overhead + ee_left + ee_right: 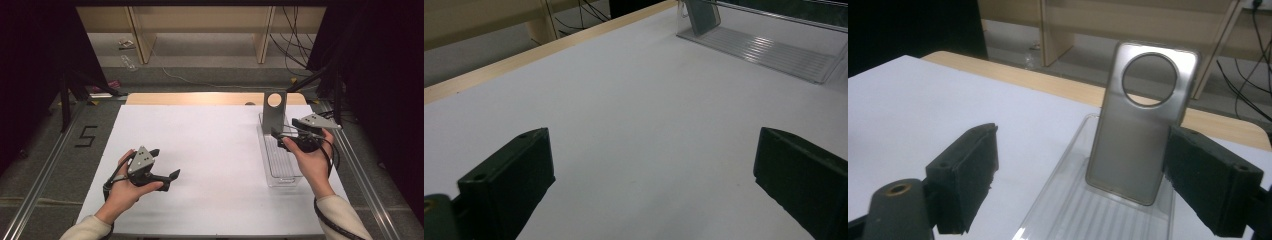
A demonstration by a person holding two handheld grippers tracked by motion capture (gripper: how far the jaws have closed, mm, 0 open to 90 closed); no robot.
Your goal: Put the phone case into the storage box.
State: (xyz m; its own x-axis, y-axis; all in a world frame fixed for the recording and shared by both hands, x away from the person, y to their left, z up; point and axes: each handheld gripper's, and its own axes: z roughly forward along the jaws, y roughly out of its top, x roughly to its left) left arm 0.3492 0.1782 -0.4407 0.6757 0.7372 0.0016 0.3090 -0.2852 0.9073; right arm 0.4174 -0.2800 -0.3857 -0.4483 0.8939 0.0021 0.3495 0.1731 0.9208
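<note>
Jaws wide on both my grippers, nothing held.
My right gripper (pixel 1080 185) faces the upright phone case (pixel 1140 125); closing on it looks next.

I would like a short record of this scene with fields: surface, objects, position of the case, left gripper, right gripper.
surface: white table
objects: clear plastic tray; grey phone case with a round hole
position of the case: upright at the far end of the tray
left gripper: open, holds nothing, over bare table
right gripper: open, over the tray, the case just ahead of its jaws, not gripped
</note>
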